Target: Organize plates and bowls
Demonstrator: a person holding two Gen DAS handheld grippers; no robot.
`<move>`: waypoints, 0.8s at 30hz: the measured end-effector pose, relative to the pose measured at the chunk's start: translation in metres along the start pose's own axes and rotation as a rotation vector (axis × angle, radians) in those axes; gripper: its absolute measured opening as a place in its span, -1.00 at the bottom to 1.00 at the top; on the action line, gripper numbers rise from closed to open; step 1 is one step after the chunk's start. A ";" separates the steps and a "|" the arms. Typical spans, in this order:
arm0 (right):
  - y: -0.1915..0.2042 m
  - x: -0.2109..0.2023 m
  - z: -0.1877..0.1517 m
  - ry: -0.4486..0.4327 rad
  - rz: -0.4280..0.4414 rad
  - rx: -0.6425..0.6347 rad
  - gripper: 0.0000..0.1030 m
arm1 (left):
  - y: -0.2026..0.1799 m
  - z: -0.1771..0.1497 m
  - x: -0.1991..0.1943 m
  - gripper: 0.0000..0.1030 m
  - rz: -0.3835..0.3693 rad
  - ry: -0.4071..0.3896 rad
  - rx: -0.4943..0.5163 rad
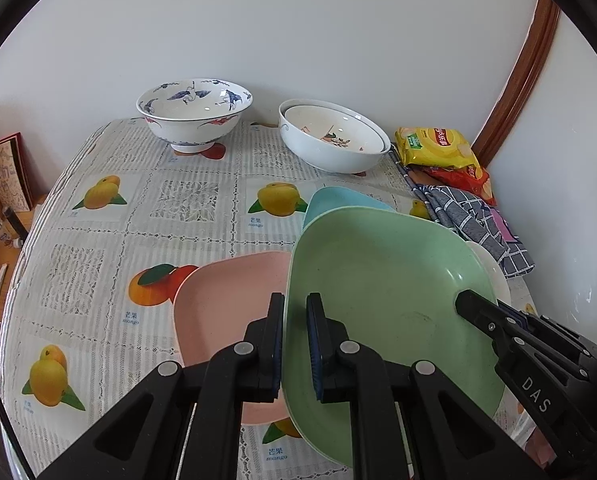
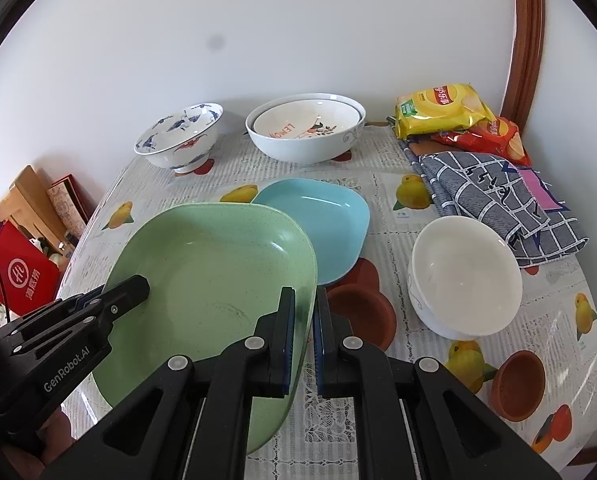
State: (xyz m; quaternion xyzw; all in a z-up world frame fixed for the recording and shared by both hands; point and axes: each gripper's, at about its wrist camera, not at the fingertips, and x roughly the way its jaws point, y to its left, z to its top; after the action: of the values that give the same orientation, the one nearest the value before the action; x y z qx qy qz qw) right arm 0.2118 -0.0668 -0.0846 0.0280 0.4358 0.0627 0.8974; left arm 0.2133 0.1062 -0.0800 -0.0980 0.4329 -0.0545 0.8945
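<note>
Green plate (image 2: 202, 276) hung tilted above the desk (image 2: 378, 400), over the pink plate (image 1: 226, 312) and blue plate (image 2: 326, 220) — left tool (image 1: 294, 320) and right tool (image 2: 304, 312) each clamped on an opposite rim. Uneven pulling could twist it loose — striking the plates below.

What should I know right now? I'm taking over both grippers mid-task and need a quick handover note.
Left gripper: shut on the green plate, at its left rim.
Right gripper: shut on the same plate, at its right rim. The plate is tilted, held by both.
Blue plate lies just behind it, pink plate to its left, both on the table.
White bowl stands alone on the right.
Done: two bowls are nested at the back, beside the crane-pattern bowl.
Left: probably stack the three plates and group the loose bowls.
</note>
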 end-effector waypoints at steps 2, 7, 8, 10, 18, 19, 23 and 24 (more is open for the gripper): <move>0.004 0.002 0.000 0.002 0.002 -0.004 -0.84 | 0.004 -0.001 0.001 -0.78 0.006 0.004 -0.005; 0.012 0.010 -0.002 0.016 0.010 -0.020 -0.84 | 0.015 -0.004 0.005 -0.78 0.018 0.014 -0.025; 0.014 0.012 -0.002 0.020 0.012 -0.023 -0.84 | 0.017 -0.005 0.006 -0.78 0.020 0.017 -0.028; 0.018 0.015 -0.003 0.027 0.017 -0.028 -0.84 | 0.022 -0.006 0.009 -0.78 0.025 0.024 -0.035; 0.032 0.030 -0.005 0.049 0.025 -0.049 -0.84 | 0.038 -0.008 0.015 -0.78 0.039 0.037 -0.068; 0.034 0.032 -0.004 0.051 0.026 -0.051 -0.84 | 0.040 -0.008 0.017 -0.78 0.041 0.039 -0.070; 0.039 0.040 -0.004 0.061 0.028 -0.061 -0.84 | 0.047 -0.010 0.022 -0.78 0.050 0.054 -0.081; 0.041 0.042 -0.005 0.065 0.028 -0.065 -0.84 | 0.049 -0.011 0.024 -0.78 0.050 0.059 -0.084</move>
State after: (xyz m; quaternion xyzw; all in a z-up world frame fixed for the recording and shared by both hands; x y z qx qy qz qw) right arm 0.2302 -0.0209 -0.1156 0.0026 0.4621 0.0902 0.8822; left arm 0.2206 0.1477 -0.1159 -0.1227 0.4634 -0.0166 0.8775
